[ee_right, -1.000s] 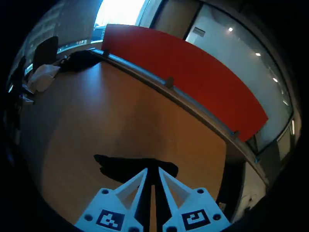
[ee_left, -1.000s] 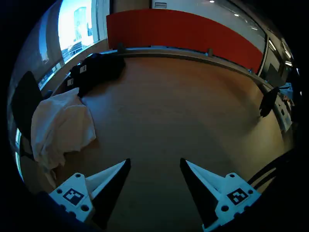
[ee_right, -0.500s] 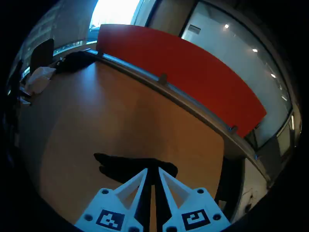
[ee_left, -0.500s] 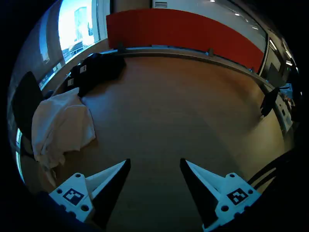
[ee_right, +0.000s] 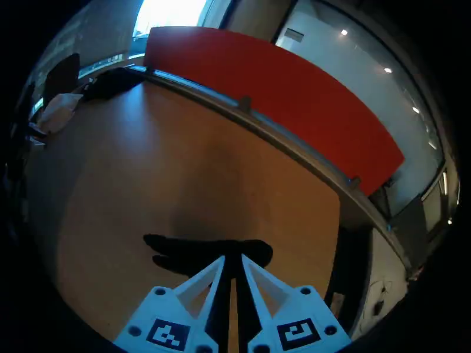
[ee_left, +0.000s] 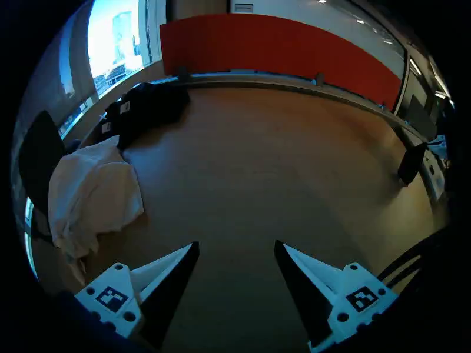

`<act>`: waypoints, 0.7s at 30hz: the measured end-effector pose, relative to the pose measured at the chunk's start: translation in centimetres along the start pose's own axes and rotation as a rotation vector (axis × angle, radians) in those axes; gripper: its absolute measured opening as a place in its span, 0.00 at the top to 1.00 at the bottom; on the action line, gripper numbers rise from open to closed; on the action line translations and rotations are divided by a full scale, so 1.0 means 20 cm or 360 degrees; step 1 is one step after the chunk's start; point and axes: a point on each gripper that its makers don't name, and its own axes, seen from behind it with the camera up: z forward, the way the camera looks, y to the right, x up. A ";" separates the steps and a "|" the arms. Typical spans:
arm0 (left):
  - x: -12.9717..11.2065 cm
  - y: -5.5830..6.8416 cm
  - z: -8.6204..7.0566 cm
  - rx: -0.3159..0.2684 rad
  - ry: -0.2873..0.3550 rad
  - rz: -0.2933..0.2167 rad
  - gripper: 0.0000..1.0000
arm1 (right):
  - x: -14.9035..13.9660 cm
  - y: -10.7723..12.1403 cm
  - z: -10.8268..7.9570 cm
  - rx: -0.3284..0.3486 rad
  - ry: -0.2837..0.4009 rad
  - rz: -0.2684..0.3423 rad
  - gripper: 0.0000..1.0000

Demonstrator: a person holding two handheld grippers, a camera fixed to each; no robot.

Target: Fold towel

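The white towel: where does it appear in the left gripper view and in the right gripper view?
Left gripper view: the white towel lies crumpled at the left, on the table, next to the black bag.
Right gripper view: the white towel is small at the far upper left, again beside the black bag.
Shared landmark: the red partition along the table's far edge.

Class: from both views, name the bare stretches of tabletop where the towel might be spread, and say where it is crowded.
The wide middle of the table is bare, from the left hand-held gripper up to the red divider. In the left gripper view, its left edge is crowded: the crumpled towel lies beside a black bag.
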 end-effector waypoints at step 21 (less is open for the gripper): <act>0.01 0.04 0.01 -0.0013 0.0003 0.0016 0.06 | -0.19 0.01 -0.01 -0.0022 -0.0049 0.0089 0.96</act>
